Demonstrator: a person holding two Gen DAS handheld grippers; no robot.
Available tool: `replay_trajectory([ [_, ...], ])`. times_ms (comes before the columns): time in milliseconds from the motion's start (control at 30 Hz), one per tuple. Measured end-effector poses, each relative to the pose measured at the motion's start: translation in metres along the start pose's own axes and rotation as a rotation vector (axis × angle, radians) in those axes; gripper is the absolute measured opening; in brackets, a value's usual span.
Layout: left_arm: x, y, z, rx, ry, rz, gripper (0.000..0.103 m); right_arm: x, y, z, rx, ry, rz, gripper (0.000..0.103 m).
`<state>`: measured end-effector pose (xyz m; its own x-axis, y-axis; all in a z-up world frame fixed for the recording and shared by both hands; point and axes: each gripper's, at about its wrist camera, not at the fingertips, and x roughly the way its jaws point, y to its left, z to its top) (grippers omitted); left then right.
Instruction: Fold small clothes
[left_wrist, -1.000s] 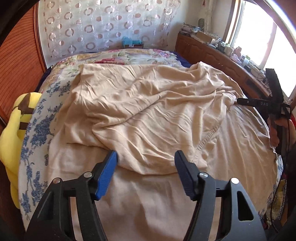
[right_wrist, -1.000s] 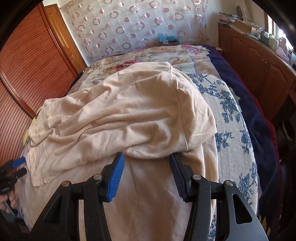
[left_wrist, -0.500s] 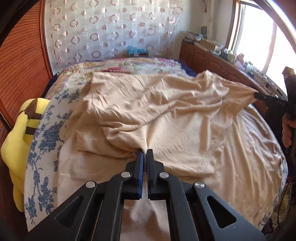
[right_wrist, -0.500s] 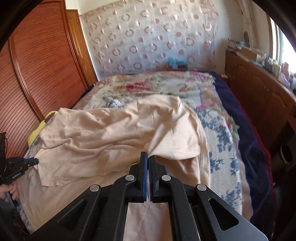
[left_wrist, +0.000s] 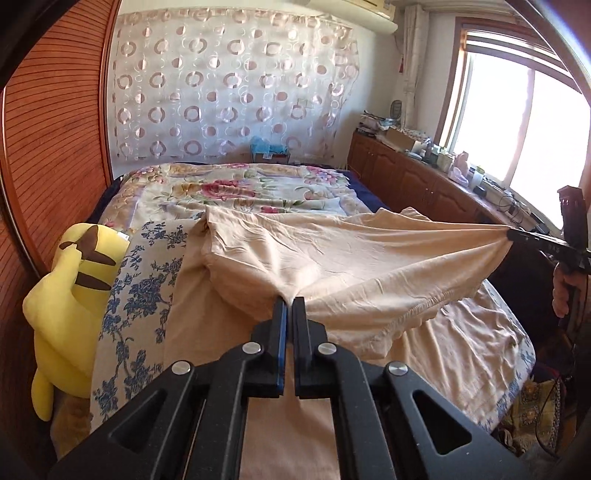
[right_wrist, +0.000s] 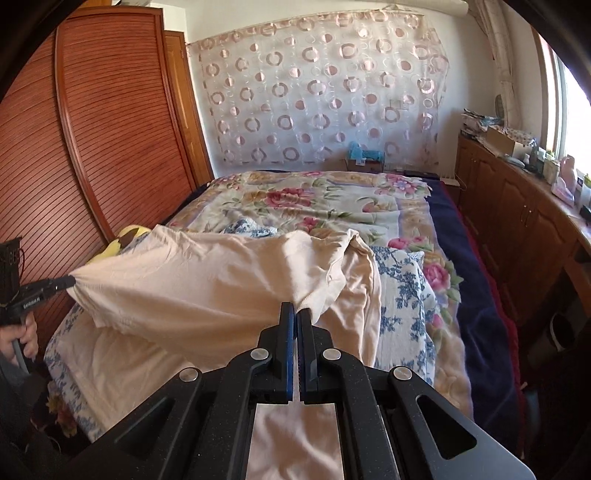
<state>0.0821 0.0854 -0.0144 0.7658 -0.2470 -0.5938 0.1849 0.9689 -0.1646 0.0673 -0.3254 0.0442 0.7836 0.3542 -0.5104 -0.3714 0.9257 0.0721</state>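
The left claw (left_wrist: 289, 301) is clenched on an edge of the beige garment (left_wrist: 332, 258), the cloth puckering into a tight gather right at its tips; the right claw (right_wrist: 295, 310) is likewise clenched on another part of the same garment's edge, the fabric bunched where the blue pads meet. In the left wrist view the right claw shows at the far right, its black tip pinching a corner of the cloth, with a hand (left_wrist: 563, 291) on its grip below; in the right wrist view the left claw appears at the far left, gripping the opposite corner, a hand (right_wrist: 27, 334) beneath it. Between the two claws the garment hangs raised above the bed (right_wrist: 332, 199), drawn fairly taut along its upper line, sagging in soft wrinkles toward the middle; its far part rests on the bedding, and a lower layer of beige cloth lies flat on the near end of the bed under the lifted part. The bed carries a floral cover, with a blue-and-white flowered sheet (left_wrist: 144, 291) showing beside the garment; a yellow plush toy (left_wrist: 70, 295) slumps at the bed's edge against the wooden slatted wardrobe (right_wrist: 110, 129). A curtain with ring patterns (left_wrist: 229, 88) hangs on the far wall; a wooden cabinet (left_wrist: 417, 181) with clutter on top runs under the bright window (left_wrist: 524, 122).
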Motion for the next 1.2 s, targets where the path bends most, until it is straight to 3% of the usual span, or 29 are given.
replay_trajectory([
  [300, -0.042, -0.002, -0.029, 0.015, 0.004, -0.031, 0.004, -0.055, 0.011, -0.021, -0.051, 0.028, 0.030, 0.001],
  [467, -0.050, 0.000, -0.046, 0.009, 0.029, -0.022, 0.004, -0.065, 0.014, -0.027, -0.063, 0.050, 0.051, 0.001],
  [600, -0.032, 0.005, -0.062, -0.006, 0.094, -0.007, 0.004, -0.045, 0.012, -0.032, -0.058, 0.096, 0.034, 0.001],
  [833, 0.002, 0.004, -0.085, 0.001, 0.209, 0.034, 0.004, 0.025, 0.002, -0.044, -0.025, 0.235, -0.034, 0.001],
  [933, 0.003, 0.002, -0.089, 0.007, 0.214, 0.027, 0.004, 0.028, 0.002, -0.044, -0.011, 0.233, -0.070, 0.013],
  [1000, 0.001, -0.001, -0.090, 0.020, 0.205, 0.028, 0.010, 0.023, 0.002, -0.042, 0.002, 0.209, -0.064, 0.017],
  [1067, -0.002, -0.001, -0.090, 0.023, 0.194, 0.021, 0.031, 0.017, 0.002, -0.039, 0.023, 0.185, -0.053, 0.027],
  [1200, -0.010, -0.002, -0.086, 0.015, 0.157, -0.003, 0.046, 0.005, 0.013, -0.051, 0.035, 0.155, -0.032, 0.033],
])
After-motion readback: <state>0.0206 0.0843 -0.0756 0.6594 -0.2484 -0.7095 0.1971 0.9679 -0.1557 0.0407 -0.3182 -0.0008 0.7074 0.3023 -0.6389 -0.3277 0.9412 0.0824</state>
